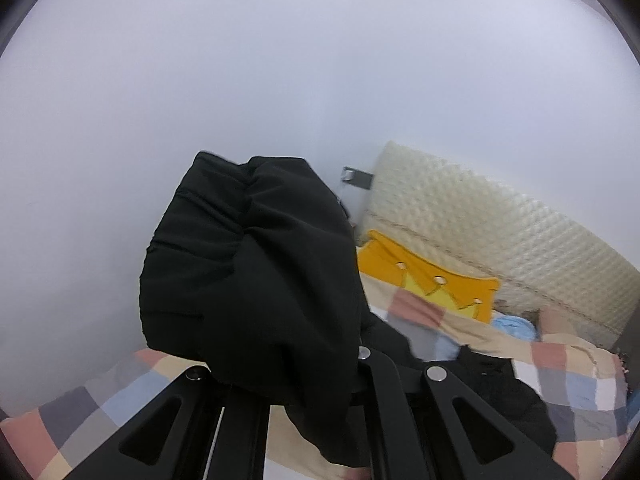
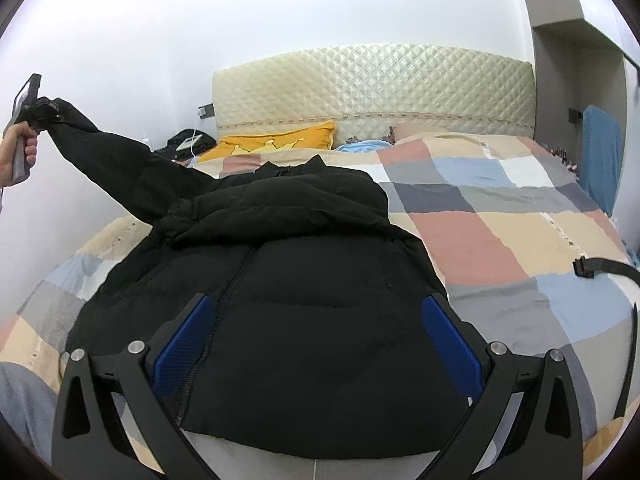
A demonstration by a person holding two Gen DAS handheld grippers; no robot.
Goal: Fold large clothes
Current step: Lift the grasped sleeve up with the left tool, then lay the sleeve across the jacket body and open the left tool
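Your black puffer jacket (image 2: 280,300) lies front-up on the checked bedspread (image 2: 500,240), collar toward the headboard (image 2: 372,84) at 12 o'clock, hem nearest you at 6 o'clock; its sleeve (image 2: 108,160) is raised off the bed and stretched out toward 10 o'clock, where your left gripper (image 2: 38,114) pinches the cuff (image 1: 248,264); in the left wrist view the bunched cuff fills the space between the fingers and hides their tips. Your right gripper (image 2: 320,340) is spread wide, its blue pads (image 2: 452,344) hovering over the lower front of the jacket either side of the zip area, holding nothing; I can't tell whether they touch the cloth. Around the jacket: a yellow crown pillow (image 2: 280,140) at 11 o'clock against the headboard; a light blue cloth (image 2: 360,146) beside it; a black strap (image 2: 600,266) lying on the bedspread at 3 o'clock, well apart from the jacket; dark items with a white cable (image 2: 188,140) on the far left edge, just behind the raised sleeve.
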